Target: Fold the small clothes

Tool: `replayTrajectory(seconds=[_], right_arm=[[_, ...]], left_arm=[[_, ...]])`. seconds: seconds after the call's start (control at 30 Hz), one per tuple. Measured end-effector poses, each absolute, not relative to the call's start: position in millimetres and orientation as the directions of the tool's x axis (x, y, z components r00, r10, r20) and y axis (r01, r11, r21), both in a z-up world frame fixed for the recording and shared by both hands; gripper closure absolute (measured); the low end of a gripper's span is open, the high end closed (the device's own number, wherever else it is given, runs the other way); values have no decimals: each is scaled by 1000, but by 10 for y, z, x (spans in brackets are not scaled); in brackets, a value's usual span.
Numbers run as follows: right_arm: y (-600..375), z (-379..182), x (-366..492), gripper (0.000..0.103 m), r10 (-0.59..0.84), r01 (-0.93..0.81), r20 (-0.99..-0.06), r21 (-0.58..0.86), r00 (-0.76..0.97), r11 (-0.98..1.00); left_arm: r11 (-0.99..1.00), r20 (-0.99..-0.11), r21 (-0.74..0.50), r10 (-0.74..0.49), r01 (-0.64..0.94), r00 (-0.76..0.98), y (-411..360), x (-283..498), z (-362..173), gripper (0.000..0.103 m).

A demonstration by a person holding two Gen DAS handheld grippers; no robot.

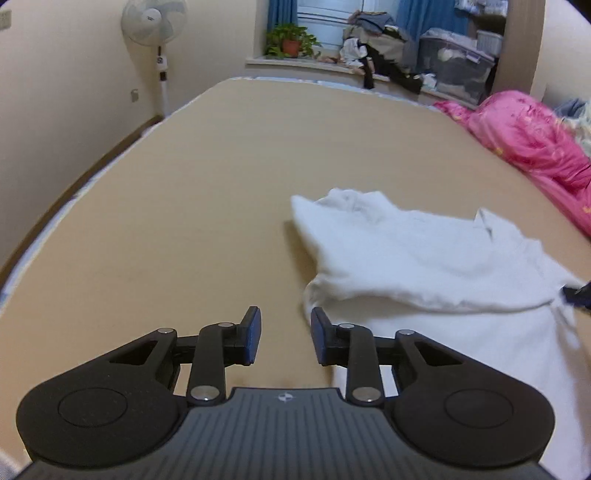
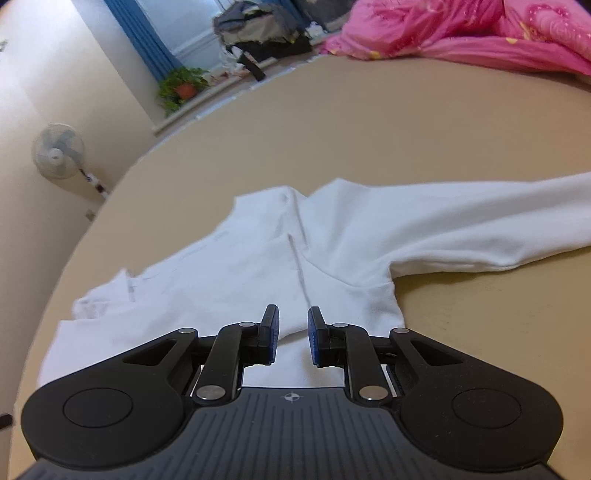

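A small white long-sleeved shirt (image 1: 424,254) lies spread on the tan surface (image 1: 184,203). In the left wrist view its left sleeve is folded over the body, and my left gripper (image 1: 286,338) is open and empty just left of the shirt's edge. In the right wrist view the shirt (image 2: 258,273) lies ahead with its right sleeve (image 2: 480,229) stretched out to the right. My right gripper (image 2: 293,338) is open and empty, low over the shirt's near part. A dark tip of the right gripper (image 1: 578,293) shows at the shirt's right edge in the left wrist view.
A pink quilt (image 1: 528,147) lies bunched along the right side of the surface; it also shows in the right wrist view (image 2: 461,33). A standing fan (image 1: 153,22) is by the left wall. A windowsill with a potted plant (image 1: 290,40), piled clothes and storage boxes is beyond the far edge.
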State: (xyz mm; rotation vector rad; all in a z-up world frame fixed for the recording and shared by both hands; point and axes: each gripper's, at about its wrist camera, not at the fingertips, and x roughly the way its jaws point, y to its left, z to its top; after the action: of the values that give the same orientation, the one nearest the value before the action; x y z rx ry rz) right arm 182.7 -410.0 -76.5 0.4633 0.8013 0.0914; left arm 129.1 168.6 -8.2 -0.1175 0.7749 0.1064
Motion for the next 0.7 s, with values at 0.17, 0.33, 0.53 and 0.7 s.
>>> replayTrajectory(seconds=[0.17,0.33,0.53,0.7], right_arm=[[-4002,-948,2035,82,249,83,-706,400,663,913],[-3880,-968,2064,84,227,19,-715,318,661,948],[-3888,-585,1945,101,241,-54,-580,320,778,946],[-4109,-279,1728,102,85,48,-505,245,859,968]], left_arm=[[981,-741,-148,-24,-129,671,1671,1647,-239,68],[969,-723,-200,-49,-142,689,1567,1809,-366,61],[962,-685,-225,-45,-153,727,1519,1932,-388,61],[973,-677,-203,-60,-108,733,1390,2032,-431,53]])
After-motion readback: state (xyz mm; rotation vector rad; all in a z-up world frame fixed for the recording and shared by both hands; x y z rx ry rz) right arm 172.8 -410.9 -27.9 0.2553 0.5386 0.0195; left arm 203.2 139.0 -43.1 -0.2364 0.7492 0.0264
